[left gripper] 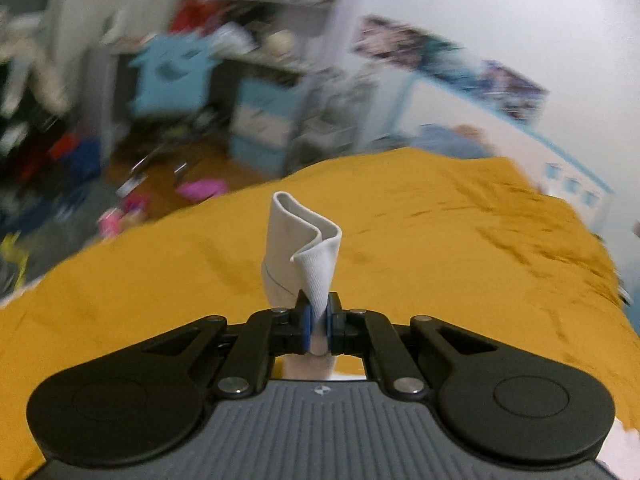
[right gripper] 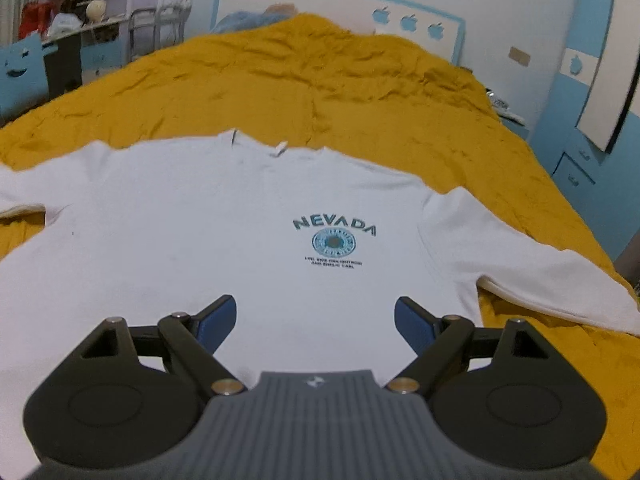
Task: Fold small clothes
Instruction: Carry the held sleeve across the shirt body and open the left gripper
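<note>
A white long-sleeved shirt (right gripper: 200, 232) with a blue NEVADA print (right gripper: 334, 226) lies flat, front up, on the mustard bedspread (right gripper: 360, 80). Its right sleeve (right gripper: 540, 272) stretches out to the right. My right gripper (right gripper: 316, 320) is open and empty, just above the shirt's lower part. My left gripper (left gripper: 317, 320) is shut on a white ribbed cuff or hem (left gripper: 304, 248) that stands up out of the jaws, lifted above the bedspread (left gripper: 440, 260). The left wrist view is blurred by motion.
The bed's far end meets a white and blue headboard (right gripper: 400, 12). Blue drawers (right gripper: 572, 168) stand to the right of the bed. A cluttered floor with toys (left gripper: 160, 196) and blue furniture (left gripper: 260, 120) lies off the bed's left side.
</note>
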A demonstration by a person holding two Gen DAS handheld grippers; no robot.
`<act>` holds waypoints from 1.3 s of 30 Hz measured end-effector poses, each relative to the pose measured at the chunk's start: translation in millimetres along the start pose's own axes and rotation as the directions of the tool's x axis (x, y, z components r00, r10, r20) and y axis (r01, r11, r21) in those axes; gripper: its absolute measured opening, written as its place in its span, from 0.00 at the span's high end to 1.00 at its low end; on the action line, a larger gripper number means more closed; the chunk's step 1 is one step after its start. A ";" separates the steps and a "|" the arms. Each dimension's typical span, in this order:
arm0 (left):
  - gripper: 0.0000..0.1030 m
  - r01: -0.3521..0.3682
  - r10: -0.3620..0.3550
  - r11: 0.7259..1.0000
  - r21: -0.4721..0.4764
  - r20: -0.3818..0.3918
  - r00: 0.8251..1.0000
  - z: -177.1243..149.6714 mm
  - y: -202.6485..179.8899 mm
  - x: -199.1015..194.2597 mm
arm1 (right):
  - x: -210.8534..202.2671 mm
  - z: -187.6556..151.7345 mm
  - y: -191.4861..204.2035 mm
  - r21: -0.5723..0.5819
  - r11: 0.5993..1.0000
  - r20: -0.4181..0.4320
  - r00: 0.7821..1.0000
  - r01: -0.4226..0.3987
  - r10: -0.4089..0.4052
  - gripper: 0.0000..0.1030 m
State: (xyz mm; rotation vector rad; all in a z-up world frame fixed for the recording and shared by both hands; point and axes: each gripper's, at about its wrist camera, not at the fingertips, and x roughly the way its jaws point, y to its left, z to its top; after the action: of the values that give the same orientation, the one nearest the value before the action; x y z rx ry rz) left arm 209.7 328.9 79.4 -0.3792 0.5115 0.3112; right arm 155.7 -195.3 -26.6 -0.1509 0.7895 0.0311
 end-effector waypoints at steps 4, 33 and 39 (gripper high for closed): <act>0.94 0.140 -0.144 0.984 0.106 0.031 0.989 7.8 -93.9 -23.8 | 6.0 3.2 -14.3 0.015 0.999 -0.018 0.999 -0.043 0.044 0.21; 0.36 0.668 -0.521 0.744 -0.024 -0.648 0.556 -237.4 -365.7 120.1 | 82.9 -3.6 -157.3 0.449 0.856 0.012 0.959 -0.258 0.283 0.42; 0.31 0.702 -0.518 0.708 0.073 -0.622 0.587 -183.3 -326.5 88.7 | 97.5 -1.1 -166.6 0.573 0.762 0.046 0.941 -0.301 0.336 0.35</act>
State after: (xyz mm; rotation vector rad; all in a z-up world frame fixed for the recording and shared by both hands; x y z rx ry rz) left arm 331.1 -20.6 -26.1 -0.3108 0.9609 -0.6073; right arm 237.6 -363.1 -75.9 0.5683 0.8463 0.1107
